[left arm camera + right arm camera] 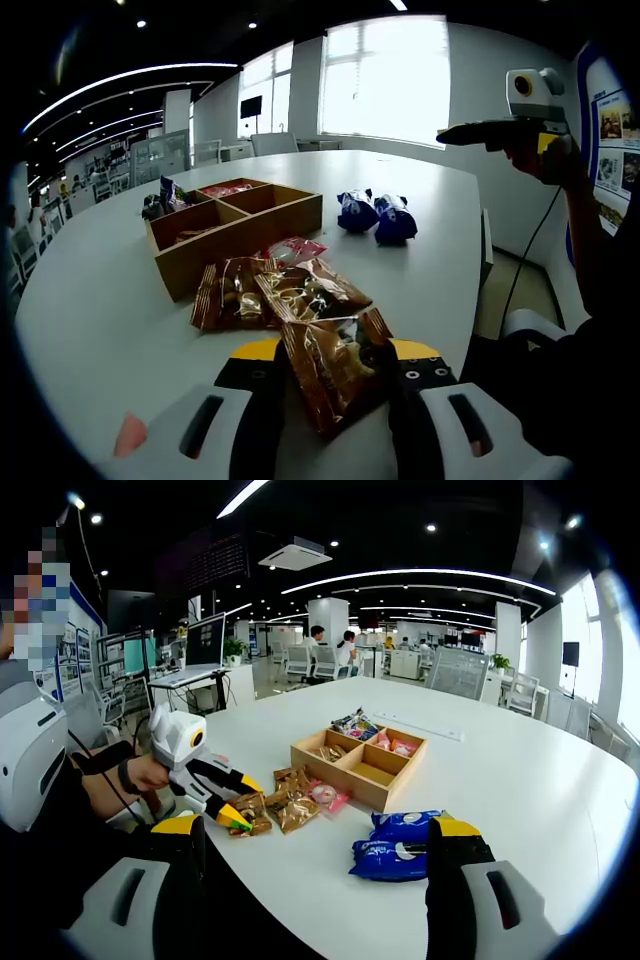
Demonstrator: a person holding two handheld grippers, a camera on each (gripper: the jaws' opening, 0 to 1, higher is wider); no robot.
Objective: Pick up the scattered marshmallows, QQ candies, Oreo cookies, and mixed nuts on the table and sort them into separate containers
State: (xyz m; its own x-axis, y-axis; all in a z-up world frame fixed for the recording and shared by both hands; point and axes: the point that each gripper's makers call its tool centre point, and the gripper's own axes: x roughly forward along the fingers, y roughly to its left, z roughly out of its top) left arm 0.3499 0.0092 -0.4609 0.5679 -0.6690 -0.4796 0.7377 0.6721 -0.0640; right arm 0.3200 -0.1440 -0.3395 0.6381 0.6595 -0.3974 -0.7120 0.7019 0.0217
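Observation:
My left gripper (335, 388) is shut on a brown mixed-nuts packet (335, 365) just above the table, and its tips (235, 815) hold that packet (248, 820) in the right gripper view too. More nut packets (270, 292) (293, 805) lie beyond it, with a pink candy packet (297, 249) (326, 795) behind them. Two blue Oreo packets (377, 214) (398, 846) lie to the right. A wooden divided box (262, 226) (372, 792) stands further back, holding nuts, pink candies and dark packets. My right gripper (318, 870) (470, 131) hangs open in the air above the table's edge.
The round white table (110, 300) has bare surface to the left of the box and beyond it. A person's hand (140, 773) holds the left gripper at the table's near edge. Office desks, chairs and people stand far behind.

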